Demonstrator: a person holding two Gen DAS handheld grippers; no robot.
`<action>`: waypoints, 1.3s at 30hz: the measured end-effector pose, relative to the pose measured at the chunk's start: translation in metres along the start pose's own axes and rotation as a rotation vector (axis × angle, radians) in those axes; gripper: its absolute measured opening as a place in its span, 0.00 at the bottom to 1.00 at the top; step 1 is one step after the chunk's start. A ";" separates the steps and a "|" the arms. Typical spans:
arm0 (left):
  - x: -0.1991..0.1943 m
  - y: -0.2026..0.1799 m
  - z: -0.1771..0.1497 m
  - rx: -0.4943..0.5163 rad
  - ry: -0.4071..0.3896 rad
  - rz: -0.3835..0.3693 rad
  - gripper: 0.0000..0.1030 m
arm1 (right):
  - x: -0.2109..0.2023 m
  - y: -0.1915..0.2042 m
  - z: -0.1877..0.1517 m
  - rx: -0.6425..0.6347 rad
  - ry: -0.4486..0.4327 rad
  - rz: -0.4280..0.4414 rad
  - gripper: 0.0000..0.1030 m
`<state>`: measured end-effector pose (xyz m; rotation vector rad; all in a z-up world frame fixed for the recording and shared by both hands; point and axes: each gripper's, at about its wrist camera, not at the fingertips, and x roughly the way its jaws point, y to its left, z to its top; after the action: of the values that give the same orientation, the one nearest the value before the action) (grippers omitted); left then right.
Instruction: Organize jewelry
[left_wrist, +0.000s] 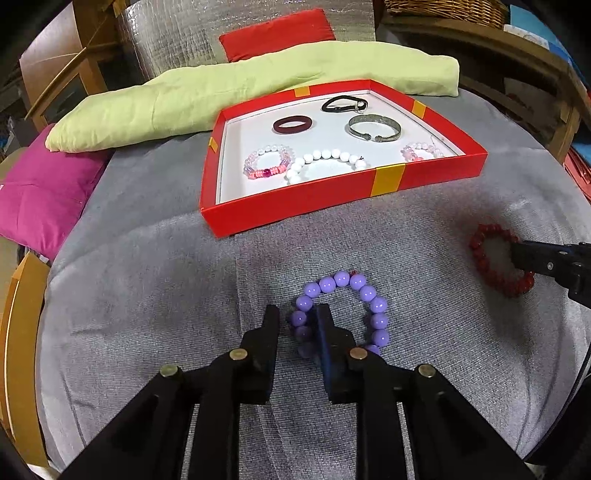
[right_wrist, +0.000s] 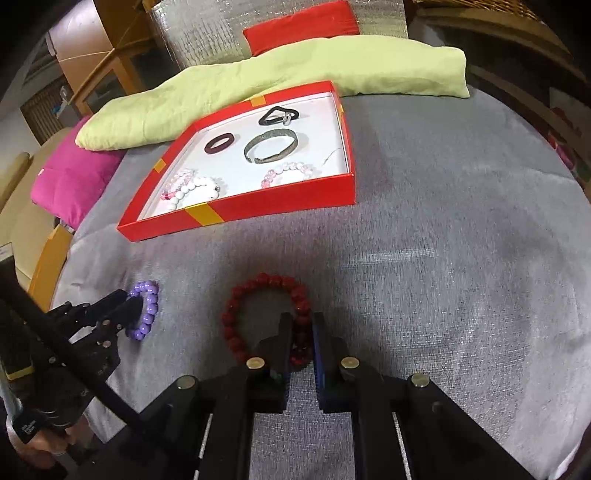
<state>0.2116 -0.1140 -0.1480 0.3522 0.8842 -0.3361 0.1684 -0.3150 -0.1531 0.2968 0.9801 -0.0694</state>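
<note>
A purple bead bracelet (left_wrist: 347, 310) lies on the grey cloth. My left gripper (left_wrist: 297, 317) straddles its left side, jaws narrowly apart with beads between them; the fingers look closed on the beads. A dark red bead bracelet (right_wrist: 266, 314) lies to the right. My right gripper (right_wrist: 301, 325) straddles its right side, beads between the near-closed fingers. The red box (left_wrist: 303, 206) with a white floor holds several bracelets, among them a metal cuff (left_wrist: 373, 127) and a white bead bracelet (left_wrist: 325, 162). The right gripper shows in the left wrist view (left_wrist: 517, 254), and the left gripper in the right wrist view (right_wrist: 129, 302).
A lime green cushion (left_wrist: 229, 96) lies behind the box, with a red cushion (left_wrist: 277, 33) farther back and a magenta cushion (left_wrist: 40, 195) at the left. Wooden furniture (left_wrist: 55, 74) surrounds the grey cloth-covered surface (left_wrist: 147, 280).
</note>
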 end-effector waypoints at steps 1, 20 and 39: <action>0.000 -0.001 -0.001 0.001 -0.002 0.002 0.20 | 0.000 0.000 0.000 0.004 0.001 0.001 0.10; -0.003 0.012 -0.009 -0.145 -0.031 -0.157 0.54 | -0.001 -0.003 -0.003 0.018 -0.008 0.009 0.12; -0.016 -0.009 -0.010 -0.017 -0.011 -0.178 0.37 | -0.005 -0.007 -0.005 0.038 -0.004 0.032 0.13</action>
<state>0.1909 -0.1156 -0.1424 0.2564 0.9089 -0.4942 0.1600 -0.3209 -0.1532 0.3468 0.9704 -0.0589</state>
